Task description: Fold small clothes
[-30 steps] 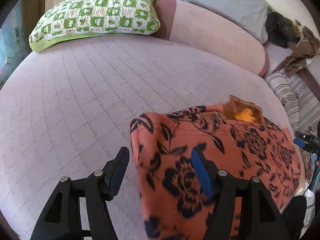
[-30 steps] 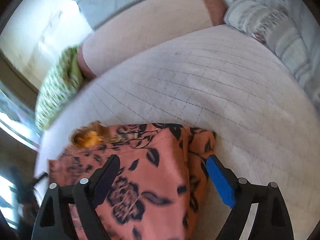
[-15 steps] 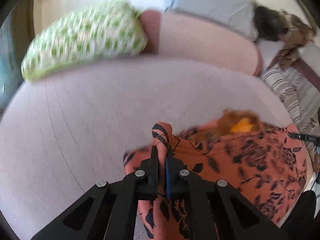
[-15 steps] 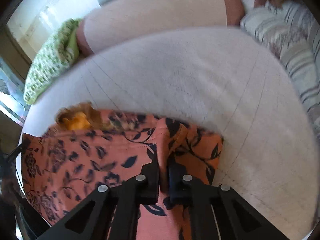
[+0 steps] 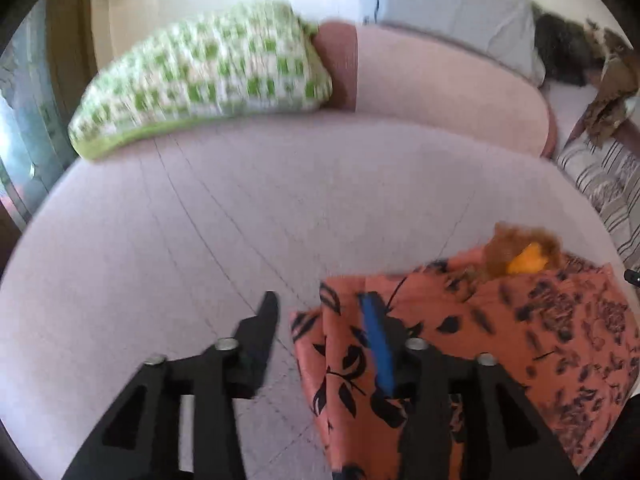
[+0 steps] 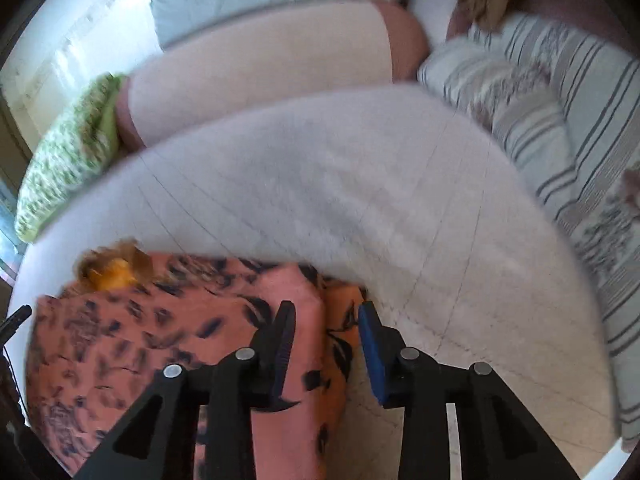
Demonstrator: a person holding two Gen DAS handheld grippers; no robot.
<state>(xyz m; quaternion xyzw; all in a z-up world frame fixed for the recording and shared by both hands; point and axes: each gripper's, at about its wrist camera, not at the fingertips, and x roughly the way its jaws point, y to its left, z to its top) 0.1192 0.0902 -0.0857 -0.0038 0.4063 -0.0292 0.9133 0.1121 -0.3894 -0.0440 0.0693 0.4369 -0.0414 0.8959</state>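
Note:
An orange garment with black flower print (image 5: 500, 340) lies folded on the pale quilted bed (image 5: 240, 220). It also shows in the right wrist view (image 6: 168, 344). A brown and yellow trim (image 5: 520, 256) sits at its far edge. My left gripper (image 5: 320, 320) is open over the garment's left folded corner, with one finger on the bed and the blue-padded finger over the cloth. My right gripper (image 6: 326, 332) is open over the garment's right folded edge. Neither holds cloth.
A green and white checked pillow (image 5: 208, 84) and a long pink bolster (image 5: 440, 84) lie at the head of the bed. A grey pillow (image 5: 452, 12) is behind them. Striped bedding (image 6: 560, 112) is heaped on the right side.
Both grippers were shut on pinched folds of the garment half a second ago. Both have now opened and let the cloth drop flat onto the bed.

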